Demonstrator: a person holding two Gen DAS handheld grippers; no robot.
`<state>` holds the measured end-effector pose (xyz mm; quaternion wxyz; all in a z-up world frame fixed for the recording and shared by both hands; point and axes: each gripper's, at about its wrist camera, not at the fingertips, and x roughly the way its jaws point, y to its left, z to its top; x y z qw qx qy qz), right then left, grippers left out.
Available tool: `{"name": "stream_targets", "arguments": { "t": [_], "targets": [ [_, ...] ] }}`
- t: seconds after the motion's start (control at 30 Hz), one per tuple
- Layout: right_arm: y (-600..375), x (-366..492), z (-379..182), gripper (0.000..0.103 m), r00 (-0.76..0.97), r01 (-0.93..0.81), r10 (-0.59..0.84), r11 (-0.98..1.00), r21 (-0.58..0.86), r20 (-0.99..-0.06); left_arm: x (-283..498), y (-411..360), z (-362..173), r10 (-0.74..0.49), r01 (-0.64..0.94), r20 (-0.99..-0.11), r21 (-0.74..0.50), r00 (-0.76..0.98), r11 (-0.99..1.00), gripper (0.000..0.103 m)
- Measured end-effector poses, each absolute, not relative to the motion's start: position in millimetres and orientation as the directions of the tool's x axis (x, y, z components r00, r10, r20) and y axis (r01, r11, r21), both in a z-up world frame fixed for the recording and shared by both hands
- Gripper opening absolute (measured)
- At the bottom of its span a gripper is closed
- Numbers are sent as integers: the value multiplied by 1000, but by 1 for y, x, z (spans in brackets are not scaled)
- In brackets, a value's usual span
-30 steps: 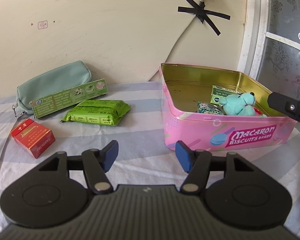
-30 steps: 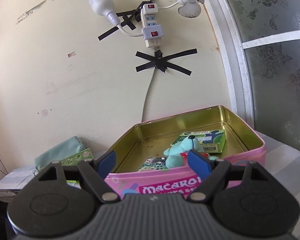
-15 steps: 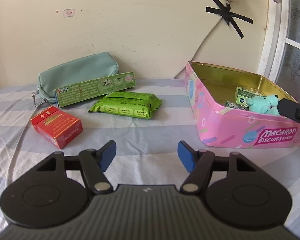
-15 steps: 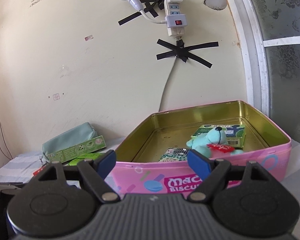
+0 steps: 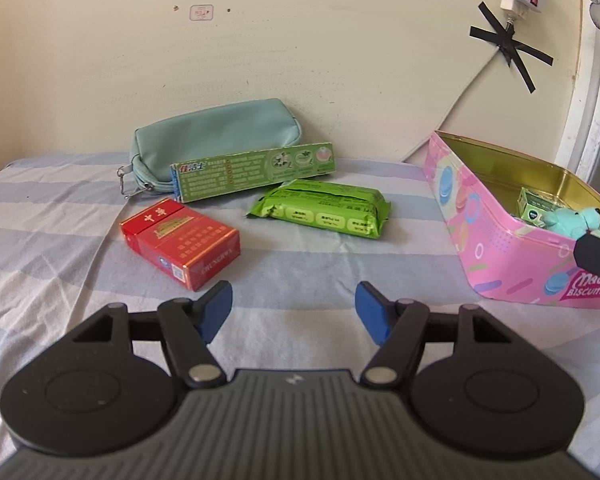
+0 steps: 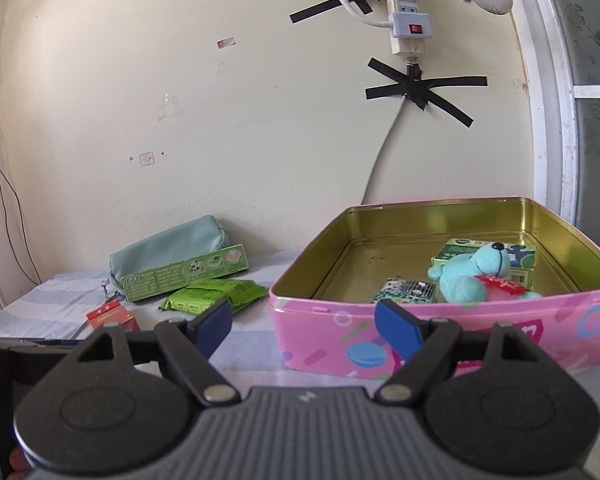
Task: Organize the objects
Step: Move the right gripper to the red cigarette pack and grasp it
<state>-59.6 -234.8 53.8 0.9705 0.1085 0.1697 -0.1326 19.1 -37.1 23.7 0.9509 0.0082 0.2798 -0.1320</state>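
Observation:
A pink biscuit tin point(image 5: 496, 248) point(image 6: 324, 340) stands open on the striped cloth at the right. Inside lie a teal plush bear point(image 6: 470, 276) point(image 5: 572, 220), a green box point(image 6: 516, 254) and a small patterned pack point(image 6: 406, 290). On the cloth to the left lie a red cigarette box point(image 5: 180, 242) point(image 6: 110, 316), a green wipes pack point(image 5: 320, 210) point(image 6: 212, 294), a long green box point(image 5: 252, 170) point(image 6: 184, 272) and a teal pouch point(image 5: 216, 136) point(image 6: 164, 244). My left gripper point(image 5: 294, 314) is open and empty, just in front of the red box. My right gripper point(image 6: 304, 326) is open and empty before the tin's left corner.
The wall stands right behind the objects, with a taped cable point(image 6: 384, 148) and power strip point(image 6: 408, 20). A window frame point(image 6: 552, 92) is at the right. Part of the right gripper point(image 5: 598, 258) shows at the right edge of the left wrist view.
Both grippers have swung left and stayed open. The tin has slid to the right in both views, and the red box and wipes pack have come to the middle of the left view.

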Motion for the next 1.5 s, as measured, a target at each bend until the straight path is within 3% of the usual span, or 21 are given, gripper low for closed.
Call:
{"name": "stream_targets", "arguments": {
  "t": [0.87,1.5],
  "targets": [
    [-146,-3,36,82,891,4,21,999,53,-454,43,61,22,-35,-9,-519,-81,854,997,71],
    [-103,53,24,84,864,-139,97,989,-47,-494,55,90,18,-18,-92,-544,-174,839,981,72]
  ]
}}
